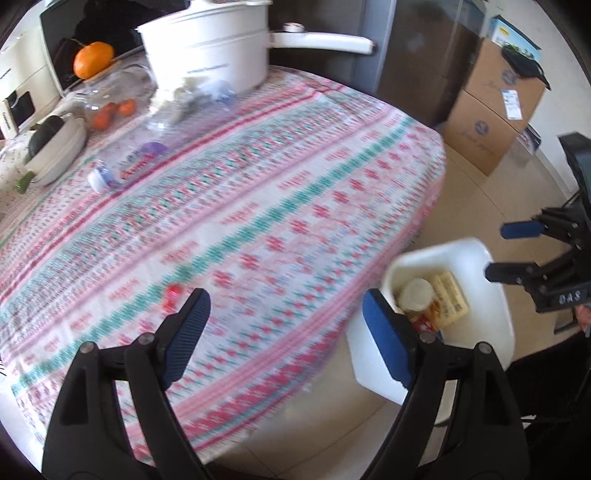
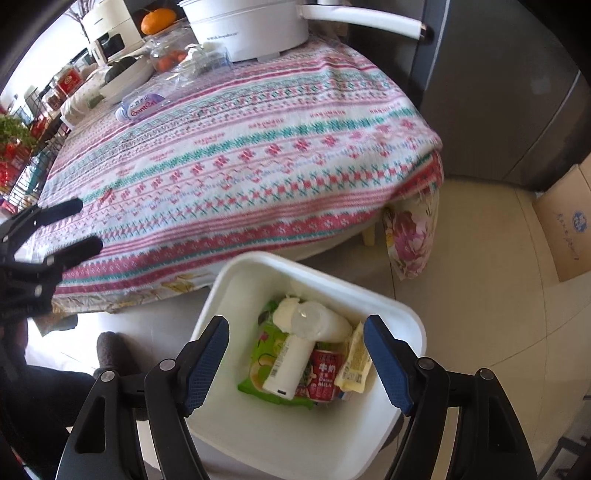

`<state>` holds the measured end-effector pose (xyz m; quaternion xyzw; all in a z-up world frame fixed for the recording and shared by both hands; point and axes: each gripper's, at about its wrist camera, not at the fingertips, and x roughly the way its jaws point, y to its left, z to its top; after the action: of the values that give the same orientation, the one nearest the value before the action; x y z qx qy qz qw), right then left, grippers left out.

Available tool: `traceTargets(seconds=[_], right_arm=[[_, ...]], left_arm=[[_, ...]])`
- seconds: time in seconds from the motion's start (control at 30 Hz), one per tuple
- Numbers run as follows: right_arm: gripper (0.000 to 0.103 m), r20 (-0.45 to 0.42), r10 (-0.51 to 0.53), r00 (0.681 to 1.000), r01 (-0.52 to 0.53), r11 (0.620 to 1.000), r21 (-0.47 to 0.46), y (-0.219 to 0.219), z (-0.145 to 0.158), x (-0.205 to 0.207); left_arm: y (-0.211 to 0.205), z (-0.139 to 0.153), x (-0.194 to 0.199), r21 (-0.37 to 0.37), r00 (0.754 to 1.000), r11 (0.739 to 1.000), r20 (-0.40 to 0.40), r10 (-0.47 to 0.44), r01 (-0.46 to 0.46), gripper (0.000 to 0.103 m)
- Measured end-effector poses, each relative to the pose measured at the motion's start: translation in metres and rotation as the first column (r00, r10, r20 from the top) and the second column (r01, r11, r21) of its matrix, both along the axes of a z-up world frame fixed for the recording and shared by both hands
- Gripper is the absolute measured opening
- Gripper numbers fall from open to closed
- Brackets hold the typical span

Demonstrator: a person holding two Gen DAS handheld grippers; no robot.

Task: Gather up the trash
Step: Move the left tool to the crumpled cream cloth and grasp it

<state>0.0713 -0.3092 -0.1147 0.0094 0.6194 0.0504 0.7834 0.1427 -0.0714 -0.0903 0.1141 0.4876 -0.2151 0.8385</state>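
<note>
Both grippers held wide, empty: right gripper (image 2: 295, 363) poised over bin (image 2: 413, 317), for dropping; left gripper (image 1: 286, 336) aimed at table (image 1: 258, 192), likely toward bottle (image 1: 122, 168).

A bin (image 2: 236, 280) stands on the floor just in front of the table's (image 2: 258, 155) near edge; in it a bottle (image 2: 295, 354) lies on top of a snack bag (image 2: 262, 354) and a milk can (image 2: 323, 376), with a wrapper (image 2: 354, 362) to their right. On the table's far side a pot (image 2: 251, 29) stands, with a lying water bottle (image 2: 142, 105) to its left. Cardboard boxes (image 1: 491, 110) sit on the floor to the table's right.
</note>
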Motion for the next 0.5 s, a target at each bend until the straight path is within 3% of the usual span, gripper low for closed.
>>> traceTargets(seconds=[0.2,0.5], right_arm=[[0.077,0.029,0.051,0.998,-0.05,0.998,-0.04,0.024,0.003,0.026],[0.077,0.025,0.069,0.997,-0.067,0.996,-0.059,0.033,-0.007,0.052]], left_arm=[[0.032,0.007,0.066,0.008,0.998,1.0,0.055,0.027,-0.027,0.085],[0.042,0.01,0.18,0.05,0.996,0.998,0.084,-0.036,0.032,0.085]])
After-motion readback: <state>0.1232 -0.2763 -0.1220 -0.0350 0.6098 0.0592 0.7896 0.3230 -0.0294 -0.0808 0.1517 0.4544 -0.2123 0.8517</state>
